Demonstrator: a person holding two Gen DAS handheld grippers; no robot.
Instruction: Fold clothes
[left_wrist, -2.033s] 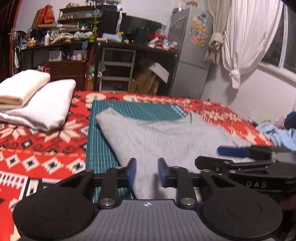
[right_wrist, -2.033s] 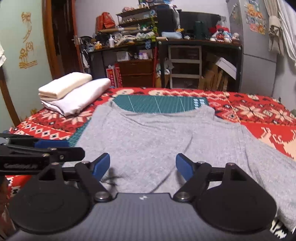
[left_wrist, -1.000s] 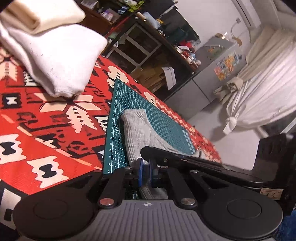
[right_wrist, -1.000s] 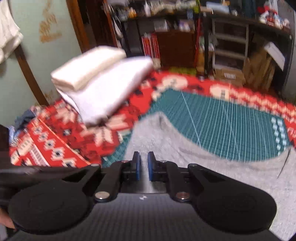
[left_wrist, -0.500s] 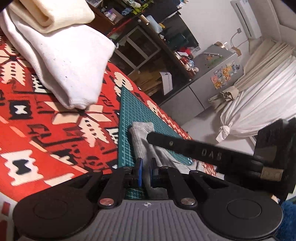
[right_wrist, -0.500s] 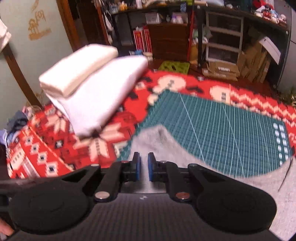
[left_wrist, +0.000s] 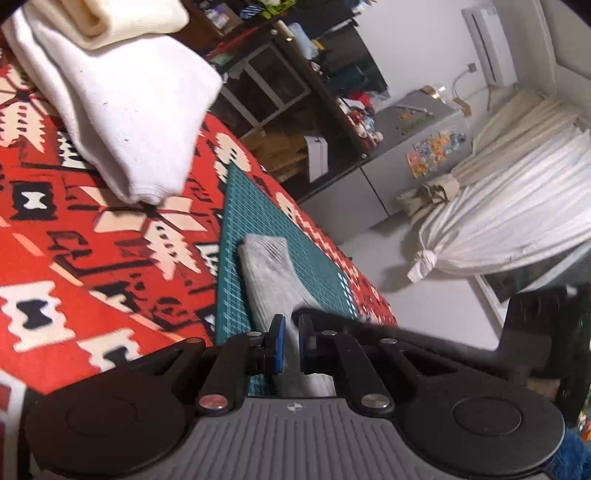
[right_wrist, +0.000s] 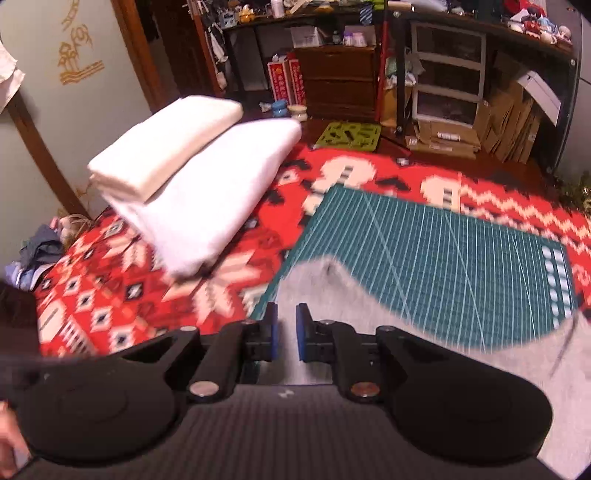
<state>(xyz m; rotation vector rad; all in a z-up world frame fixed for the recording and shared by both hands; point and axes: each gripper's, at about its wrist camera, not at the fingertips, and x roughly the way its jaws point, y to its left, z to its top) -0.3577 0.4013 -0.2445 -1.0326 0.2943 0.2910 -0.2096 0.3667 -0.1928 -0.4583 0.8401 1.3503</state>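
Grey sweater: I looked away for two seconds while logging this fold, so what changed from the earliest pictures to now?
Both claws closed on the grey sweater: the left claw and right claw, open two seconds ago, now pinch its left edge, which bunches into a narrow strip instead of lying flat. The green cutting mat, red patterned blanket and folded white stack stayed put.

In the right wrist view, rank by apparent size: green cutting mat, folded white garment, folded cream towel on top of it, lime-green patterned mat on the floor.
1. Green cutting mat
2. Folded white garment
3. Folded cream towel
4. Lime-green patterned floor mat, though it lies farthest from the camera.
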